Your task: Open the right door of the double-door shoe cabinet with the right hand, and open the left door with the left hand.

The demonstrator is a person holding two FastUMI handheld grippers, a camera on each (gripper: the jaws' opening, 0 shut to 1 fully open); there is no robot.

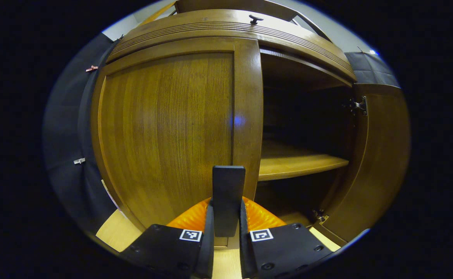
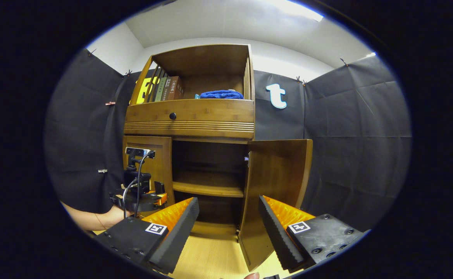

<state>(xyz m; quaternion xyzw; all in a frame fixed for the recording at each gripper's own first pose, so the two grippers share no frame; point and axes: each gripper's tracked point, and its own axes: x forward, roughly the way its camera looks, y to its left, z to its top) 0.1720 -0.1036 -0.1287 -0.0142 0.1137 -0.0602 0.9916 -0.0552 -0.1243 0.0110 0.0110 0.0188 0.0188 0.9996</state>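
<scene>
Left door of the brown wooden double-door shoe cabinet [image 2: 189,155] is the one left to do. In the left gripper view the closed left door panel [image 1: 168,131] fills centre-left of frame, its free vertical stile [image 1: 247,112] running top to bottom just right of centre. The left gripper [image 1: 228,201] sits bottom centre, jaws pinched together w/ a dark flat upright piece between them; can't tell if that piece is the door's handle or part of the rig, so whether it's clamping the door is unclear. It lines up right under the stile's lower end, long axis vertical, same as the door edge.

Right door [image 2: 276,186] already swung wide: centre-right in the right gripper view, hinged at the far side, inner wooden shelf [image 2: 209,188] exposed. Right gripper [image 2: 228,228] at bottom of that view, jaws spread apart, nothing between them, well back from the cabinet. The left gripper shows lower left there [image 2: 141,193], close against the left door w/ a person's forearm [image 2: 90,219] behind it.

Judgement: left hand is the nearer, pull goes toward the viewer & out to the left. Room there looks free: pale wood floor [image 2: 210,255] in front, black cloth wall beside the hinge side, which may limit full swing
</scene>
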